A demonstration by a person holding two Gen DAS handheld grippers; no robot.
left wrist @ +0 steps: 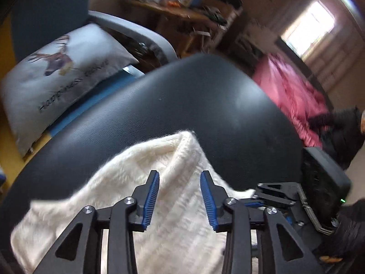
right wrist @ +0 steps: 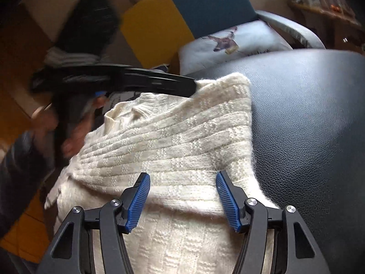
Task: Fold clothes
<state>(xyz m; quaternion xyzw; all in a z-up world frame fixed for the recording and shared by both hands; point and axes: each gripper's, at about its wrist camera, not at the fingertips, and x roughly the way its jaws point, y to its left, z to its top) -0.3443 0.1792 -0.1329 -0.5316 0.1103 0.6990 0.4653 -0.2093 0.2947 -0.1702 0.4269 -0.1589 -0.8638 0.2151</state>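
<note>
A cream knitted sweater (right wrist: 173,141) lies partly folded on a black leather surface (right wrist: 308,125). In the right wrist view my right gripper (right wrist: 183,202) stands open just above the near fold, with knit showing between its blue pads. The left gripper (right wrist: 192,86) comes in from the left, blurred, its tips at the sweater's far corner. In the left wrist view my left gripper (left wrist: 180,196) is open over the sweater (left wrist: 141,173), holding nothing. The right gripper (left wrist: 256,193) shows side-on at the sweater's right edge.
Past the leather surface (left wrist: 194,105), a white cushion (left wrist: 63,73) with a deer print rests on a blue and yellow chair (right wrist: 182,6). Pink fabric (left wrist: 292,96) lies at the right. A cluttered wooden table (left wrist: 178,6) stands at the back. A person's hand (right wrist: 73,137) holds the left gripper.
</note>
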